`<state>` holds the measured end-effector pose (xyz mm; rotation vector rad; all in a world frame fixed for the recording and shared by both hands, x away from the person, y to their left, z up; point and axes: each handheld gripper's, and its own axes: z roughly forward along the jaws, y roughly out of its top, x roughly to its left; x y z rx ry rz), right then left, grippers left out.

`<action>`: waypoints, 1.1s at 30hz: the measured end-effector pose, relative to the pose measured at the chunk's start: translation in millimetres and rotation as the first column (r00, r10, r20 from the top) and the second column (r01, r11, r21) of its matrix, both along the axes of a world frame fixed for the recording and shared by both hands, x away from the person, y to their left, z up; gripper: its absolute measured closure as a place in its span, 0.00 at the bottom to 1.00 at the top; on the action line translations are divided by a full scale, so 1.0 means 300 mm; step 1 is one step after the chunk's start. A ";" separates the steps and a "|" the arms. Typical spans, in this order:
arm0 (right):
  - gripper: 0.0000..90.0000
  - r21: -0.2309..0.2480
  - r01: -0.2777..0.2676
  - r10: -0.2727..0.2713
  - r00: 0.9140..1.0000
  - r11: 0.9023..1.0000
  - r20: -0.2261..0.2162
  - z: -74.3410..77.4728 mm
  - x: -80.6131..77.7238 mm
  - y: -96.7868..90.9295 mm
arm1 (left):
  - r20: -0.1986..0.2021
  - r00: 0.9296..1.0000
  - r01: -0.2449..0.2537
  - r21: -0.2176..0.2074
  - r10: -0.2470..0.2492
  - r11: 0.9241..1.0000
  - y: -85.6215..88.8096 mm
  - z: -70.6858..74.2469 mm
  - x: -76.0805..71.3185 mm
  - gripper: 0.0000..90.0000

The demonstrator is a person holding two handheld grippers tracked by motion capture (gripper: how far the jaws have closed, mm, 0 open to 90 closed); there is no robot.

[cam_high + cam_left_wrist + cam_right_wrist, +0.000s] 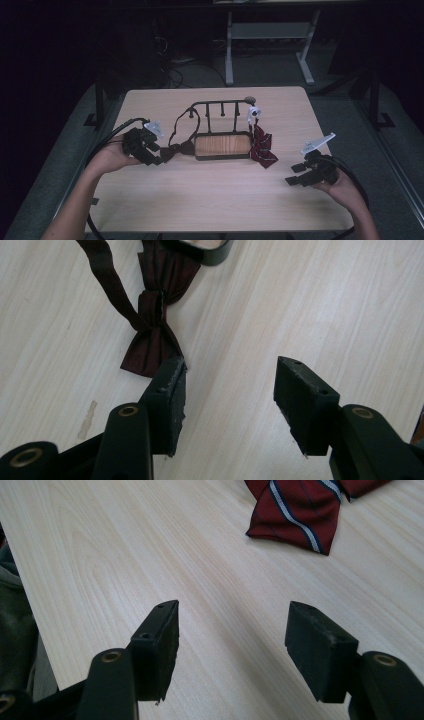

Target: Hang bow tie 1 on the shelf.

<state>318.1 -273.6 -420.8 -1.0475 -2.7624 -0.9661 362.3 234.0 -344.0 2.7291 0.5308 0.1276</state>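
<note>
Leftmost, the left gripper [156,156] sits low over the table [210,200], its jaws standing apart with nothing between them; one jaw tip lies just at the edge of the dark maroon bow tie [152,342], which rests flat on the wood with its strap [182,120] looped up onto the black rack [222,127]. Right of the rack's wooden base lies a red striped bow tie [262,147]. Farthest right, the right gripper [296,175] hovers with jaws wide and empty, well apart from it.

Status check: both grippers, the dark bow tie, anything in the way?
Left gripper open, empty, beside dark bow tie. Right gripper open, empty. Tie strap hooked on rack. Nothing blocking.
</note>
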 end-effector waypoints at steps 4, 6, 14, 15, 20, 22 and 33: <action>0.43 0.001 0.000 0.000 1.000 1.000 0.000 -0.002 0.000 -0.001 | -0.001 1.000 -0.007 -0.014 0.007 1.000 0.008 -0.011 -0.007 0.52; 0.43 0.000 0.002 -0.002 1.000 1.000 -0.003 -0.003 0.000 -0.001 | -0.003 1.000 -0.008 -0.014 0.008 1.000 0.012 -0.020 -0.010 0.52; 0.42 -0.005 -0.002 0.002 1.000 1.000 0.000 -0.008 0.002 0.002 | -0.011 1.000 -0.018 -0.027 0.018 0.999 0.024 -0.047 -0.027 0.51; 0.42 -0.005 -0.002 0.002 1.000 1.000 0.000 -0.008 0.002 0.002 | -0.012 1.000 -0.020 -0.029 0.019 0.999 0.024 -0.049 -0.029 0.51; 0.42 -0.005 -0.002 0.002 1.000 1.000 -0.001 -0.008 0.001 0.002 | -0.014 1.000 -0.025 -0.045 0.024 0.999 0.024 -0.068 -0.040 0.50; 0.42 -0.006 -0.002 0.002 1.000 1.000 -0.002 -0.008 0.000 0.001 | -0.019 1.000 -0.024 -0.052 0.024 0.998 0.022 -0.072 -0.043 0.50; 0.42 -0.001 0.000 0.000 1.000 1.000 -0.008 -0.009 -0.002 0.001 | -0.026 0.999 -0.022 -0.059 0.021 0.998 0.012 -0.116 -0.060 0.48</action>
